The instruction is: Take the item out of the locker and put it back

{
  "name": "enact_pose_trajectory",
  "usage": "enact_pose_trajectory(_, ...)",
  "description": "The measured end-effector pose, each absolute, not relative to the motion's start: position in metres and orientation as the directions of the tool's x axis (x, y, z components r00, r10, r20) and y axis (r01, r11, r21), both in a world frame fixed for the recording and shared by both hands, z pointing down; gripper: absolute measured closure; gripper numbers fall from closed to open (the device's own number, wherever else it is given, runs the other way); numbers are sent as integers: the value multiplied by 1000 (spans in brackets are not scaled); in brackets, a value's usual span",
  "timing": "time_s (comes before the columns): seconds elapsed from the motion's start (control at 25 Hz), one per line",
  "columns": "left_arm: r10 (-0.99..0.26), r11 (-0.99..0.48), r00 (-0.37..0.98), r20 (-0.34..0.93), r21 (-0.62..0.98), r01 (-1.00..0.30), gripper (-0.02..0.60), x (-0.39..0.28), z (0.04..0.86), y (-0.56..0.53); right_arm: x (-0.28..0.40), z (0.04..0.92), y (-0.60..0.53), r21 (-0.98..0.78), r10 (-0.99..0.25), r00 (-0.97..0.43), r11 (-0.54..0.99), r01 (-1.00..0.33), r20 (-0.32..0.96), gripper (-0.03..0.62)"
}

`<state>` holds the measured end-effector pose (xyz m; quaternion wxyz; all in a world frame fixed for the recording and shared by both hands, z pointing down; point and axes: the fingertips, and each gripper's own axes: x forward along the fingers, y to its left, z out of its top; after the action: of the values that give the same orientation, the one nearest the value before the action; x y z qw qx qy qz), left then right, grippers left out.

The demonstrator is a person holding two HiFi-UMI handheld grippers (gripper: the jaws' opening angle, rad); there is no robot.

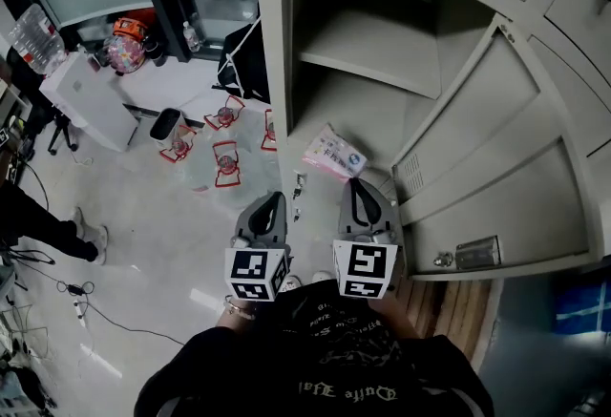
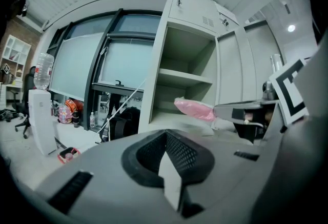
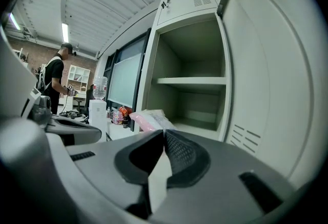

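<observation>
black top (image 1: pixel 315 363) showing off pale gothic lettering, kinda band-merch vibes, thin bracelet (image 1: pixel 237 311) sitting on the left wrist, left gripper (image 1: pixel 275 198) and right gripper (image 1: pixel 355 182) both rocking grey plastic shells, black mesh-textured pads (image 2: pixel 179 152), left cube (image 1: pixel 256 274) and right cube (image 1: pixel 365 269) wearing black-and-white square markers

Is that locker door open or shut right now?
Open. The door is swung wide to the right, so the inner shelf and a pink packet below it show.

No text fully readable, small print on the pink packet (image 1: pixel 334 156) at the near left edge of the locker (image 1: pixel 271 43) too fine to read, white gothic lettering on the person's black top (image 1: pixel 325 363), nearest the camera, not legible
</observation>
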<state>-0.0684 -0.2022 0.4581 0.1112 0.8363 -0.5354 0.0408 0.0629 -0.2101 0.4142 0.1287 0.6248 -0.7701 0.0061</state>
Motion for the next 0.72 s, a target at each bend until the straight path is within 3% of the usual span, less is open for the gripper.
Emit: enact_pose_trajectory(0.72,-882,-417,437,176,141,-898,574,-63,458,-201,65,418,-209,167,-965,-169,204,-965,202,582)
